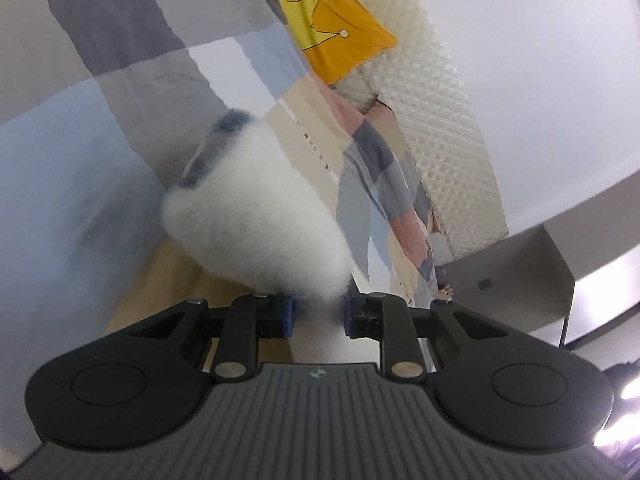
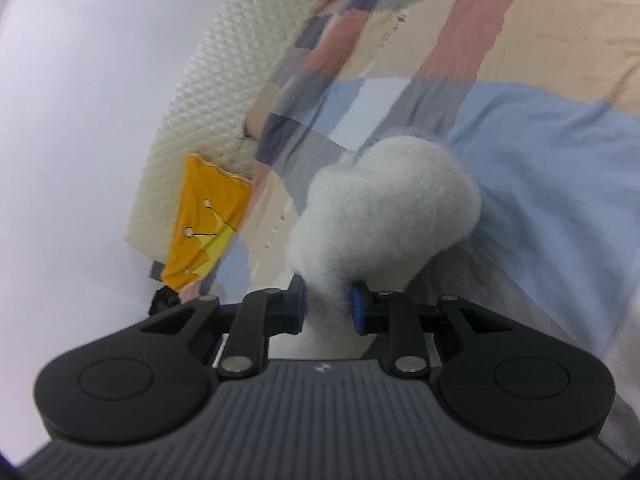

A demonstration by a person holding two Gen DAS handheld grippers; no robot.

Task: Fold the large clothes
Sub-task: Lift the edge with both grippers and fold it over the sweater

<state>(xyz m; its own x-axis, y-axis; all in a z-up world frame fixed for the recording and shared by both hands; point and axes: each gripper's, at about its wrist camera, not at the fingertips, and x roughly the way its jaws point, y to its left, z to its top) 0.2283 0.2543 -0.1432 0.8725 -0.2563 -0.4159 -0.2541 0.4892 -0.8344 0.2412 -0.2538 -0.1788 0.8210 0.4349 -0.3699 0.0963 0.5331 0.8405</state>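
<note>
A white fluffy garment (image 1: 256,216) with a dark blue patch at its far end bulges out in front of my left gripper (image 1: 318,314), whose blue pads are shut on a bunch of its fleece. In the right wrist view the same white fluffy garment (image 2: 384,208) balloons ahead of my right gripper (image 2: 328,308), and its blue pads pinch the fleece too. Both held parts hang above a patchwork bedspread (image 1: 132,64) of grey, blue, pink and beige squares. The rest of the garment is hidden below the grippers.
A yellow pillow (image 1: 332,28) with a crown drawing leans on a cream quilted headboard (image 1: 440,120). The yellow pillow (image 2: 208,220) and the headboard (image 2: 216,92) also show at the left of the right wrist view. A white wall (image 1: 540,60) and a grey cabinet (image 1: 520,272) stand beyond.
</note>
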